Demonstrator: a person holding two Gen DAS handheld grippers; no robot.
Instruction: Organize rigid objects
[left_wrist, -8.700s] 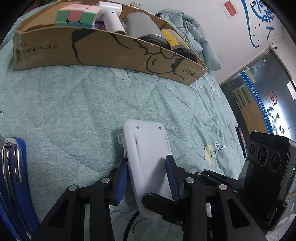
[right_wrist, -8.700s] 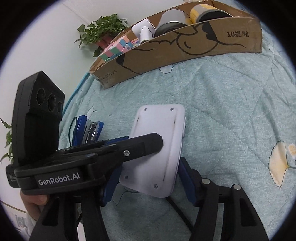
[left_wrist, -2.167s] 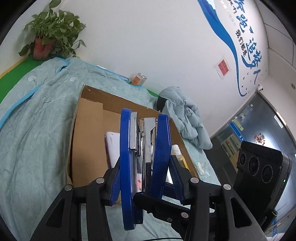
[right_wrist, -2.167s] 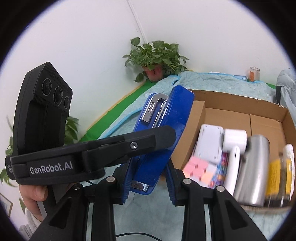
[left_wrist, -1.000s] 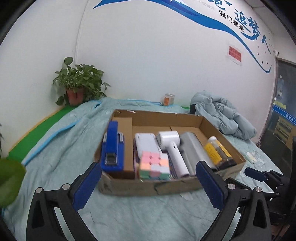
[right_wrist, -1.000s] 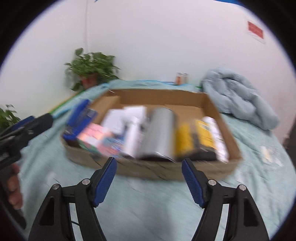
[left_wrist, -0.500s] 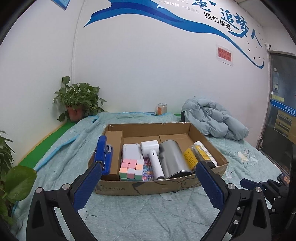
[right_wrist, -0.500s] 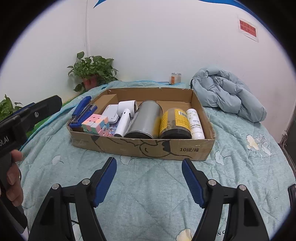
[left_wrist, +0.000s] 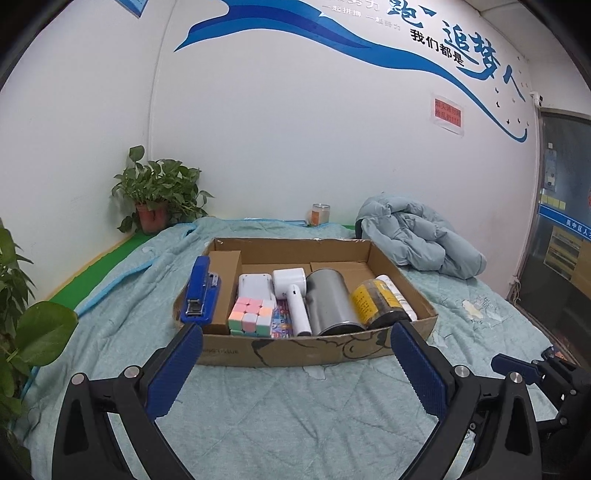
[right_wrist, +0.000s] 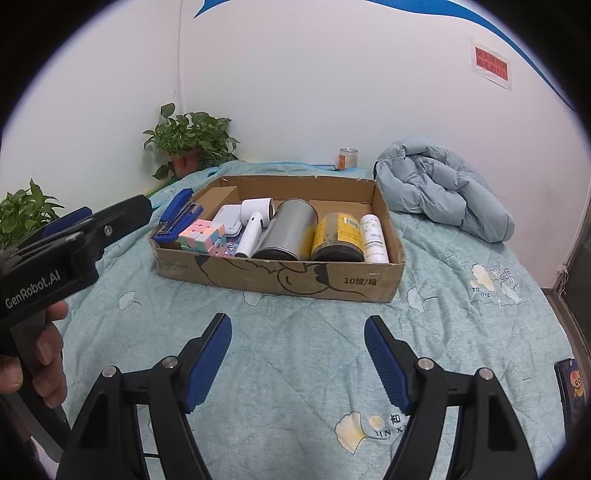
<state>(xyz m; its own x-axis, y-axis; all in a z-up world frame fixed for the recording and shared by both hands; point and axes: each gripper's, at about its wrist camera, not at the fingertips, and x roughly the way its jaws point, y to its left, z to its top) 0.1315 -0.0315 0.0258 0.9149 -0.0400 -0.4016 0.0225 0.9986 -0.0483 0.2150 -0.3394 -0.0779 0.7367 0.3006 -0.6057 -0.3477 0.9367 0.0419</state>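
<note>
A cardboard box sits on the bed. In it lie a blue stapler on the left flap, a white flat device, a pastel cube, a white handheld device, a silver can, a yellow-labelled jar and a white bottle. My left gripper is open and empty in front of the box. My right gripper is open and empty, further back.
A light green quilt covers the bed. A bunched pale blue jacket lies behind the box on the right. Potted plants stand at the back left and near left. A small jar stands by the wall.
Both grippers have drawn back a little from the box, which now looks slightly smaller. Both stay open and empty.
</note>
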